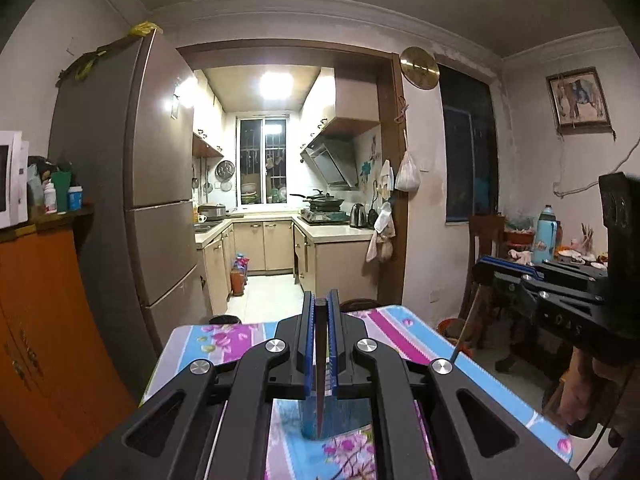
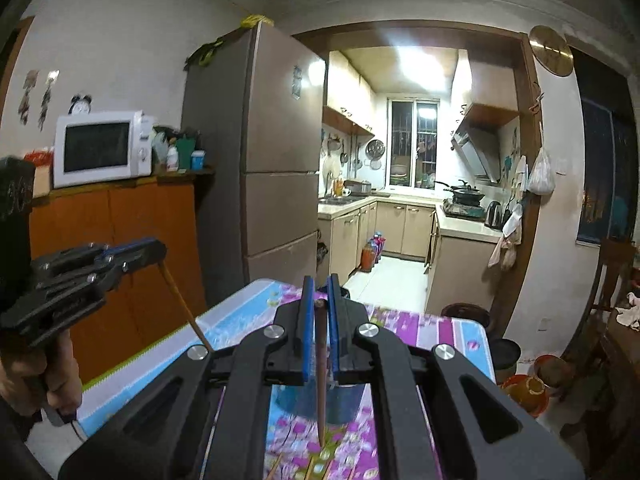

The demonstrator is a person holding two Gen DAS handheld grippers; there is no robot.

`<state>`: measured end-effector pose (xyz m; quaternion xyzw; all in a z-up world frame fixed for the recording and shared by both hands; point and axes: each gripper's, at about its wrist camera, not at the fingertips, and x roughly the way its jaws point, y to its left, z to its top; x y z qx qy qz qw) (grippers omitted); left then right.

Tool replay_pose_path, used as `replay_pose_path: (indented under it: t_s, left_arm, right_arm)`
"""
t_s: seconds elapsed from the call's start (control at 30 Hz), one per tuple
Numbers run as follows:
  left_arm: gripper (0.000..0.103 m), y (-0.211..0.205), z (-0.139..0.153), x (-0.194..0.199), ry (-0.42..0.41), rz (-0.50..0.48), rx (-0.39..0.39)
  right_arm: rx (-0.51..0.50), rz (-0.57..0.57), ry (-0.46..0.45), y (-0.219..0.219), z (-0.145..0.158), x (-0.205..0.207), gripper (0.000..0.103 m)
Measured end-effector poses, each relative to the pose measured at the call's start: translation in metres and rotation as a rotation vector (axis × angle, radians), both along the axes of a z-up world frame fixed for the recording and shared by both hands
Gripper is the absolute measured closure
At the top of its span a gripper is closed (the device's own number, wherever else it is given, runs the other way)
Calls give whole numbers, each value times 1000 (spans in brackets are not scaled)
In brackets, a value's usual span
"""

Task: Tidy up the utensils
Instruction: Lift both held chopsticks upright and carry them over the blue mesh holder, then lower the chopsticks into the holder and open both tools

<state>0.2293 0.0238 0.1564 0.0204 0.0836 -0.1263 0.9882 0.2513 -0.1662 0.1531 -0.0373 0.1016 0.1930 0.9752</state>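
My left gripper (image 1: pixel 320 300) is shut on a dark chopstick (image 1: pixel 320 380) that hangs straight down between the blue pads. Its tip is over a blue metallic cup (image 1: pixel 344 416) standing on the floral tablecloth (image 1: pixel 224 340). The right gripper (image 2: pixel 320 284) is shut on a brown chopstick (image 2: pixel 321 368), which also hangs point down over the cup (image 2: pixel 348 400). Each gripper shows in the other's view, raised above the table: the right gripper (image 1: pixel 480 266) with its stick (image 1: pixel 464 332), and the left gripper (image 2: pixel 160 246) with its stick (image 2: pixel 184 308). More chopsticks (image 2: pixel 276 468) lie on the cloth at the bottom edge.
An orange cabinet (image 2: pixel 120 240) with a microwave (image 2: pixel 100 148) stands to the left, beside a tall fridge (image 2: pixel 272 160). A kitchen doorway (image 1: pixel 280 200) lies ahead. A wooden chair (image 1: pixel 484 248) and a cluttered side table with a blue thermos (image 1: pixel 546 236) are at the right.
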Motion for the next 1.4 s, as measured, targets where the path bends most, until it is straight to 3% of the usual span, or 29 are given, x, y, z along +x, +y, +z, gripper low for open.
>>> replay_pose_path:
  t_s: [0.17, 0.37, 0.77, 1.17, 1.3, 1.4]
  left_arm:
    - [96, -5, 26, 30, 8, 11, -18]
    - [96, -9, 42, 67, 14, 39, -35]
    - [96, -31, 5, 127, 101, 50, -3]
    - [95, -27, -25, 152, 176, 76, -9]
    - [78, -27, -27, 157, 182, 89, 0]
    - [73, -27, -27, 159, 182, 95, -1]
  right_arm:
    - [42, -14, -20, -12, 35, 37, 98]
    - [34, -29, -22, -10, 45, 78, 98]
    - [35, 1, 67, 0, -6, 126, 98]
    - [54, 6, 149, -2, -34, 147, 98]
    - [57, -4, 156, -5, -35, 150, 98]
    - [60, -13, 156, -8, -35, 149, 97]
